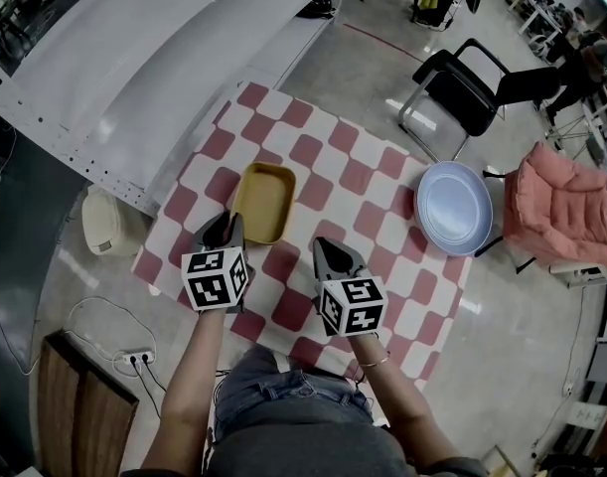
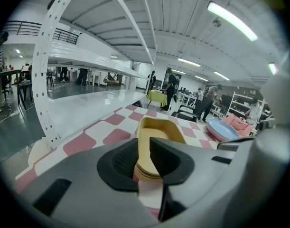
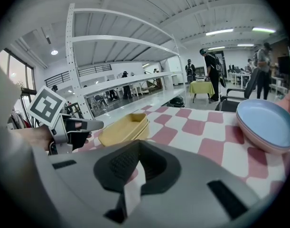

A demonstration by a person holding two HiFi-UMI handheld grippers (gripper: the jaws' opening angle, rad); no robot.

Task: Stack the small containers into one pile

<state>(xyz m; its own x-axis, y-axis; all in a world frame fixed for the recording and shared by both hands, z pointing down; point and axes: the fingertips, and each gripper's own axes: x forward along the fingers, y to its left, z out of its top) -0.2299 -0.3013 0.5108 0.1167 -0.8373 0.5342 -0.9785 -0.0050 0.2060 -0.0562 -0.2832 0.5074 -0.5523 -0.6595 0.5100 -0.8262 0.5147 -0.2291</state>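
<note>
Stack: yellow containers (image 1: 263, 202) sit nested, rim inside rim, on the checked tablecloth (image 1: 382, 217), towards its far left side. No other small container lies loose on the cloth.
Left tongs: left gripper (image 1: 224, 233) is released, with its jaws apart. The near end of the yellow containers shows in the gap, and the pads do not press on it.
Right tongs: right gripper (image 1: 335, 256) is clenched on nothing, its tips together over bare cloth, near the yellow containers on their right.
Plate: blue plate (image 1: 454, 207) lies at the cloth's right edge, well apart from both tools.
Progress: judging by the layout, the piling looks finished or nearly so.
Risk, snagged rim: the open jaws straddle the near rim, so a slanted pull-back could hook it. That could drag the yellow containers or lift the top one out of its seat.
Risk, sliding base: a nudge from either jaw could push the light containers across the smooth cloth or wrinkle it, leaving them askew.
Risk, re-closing: shutting the left jaws where they stand would pinch only the rim's edge and could tip the near end up.
</note>
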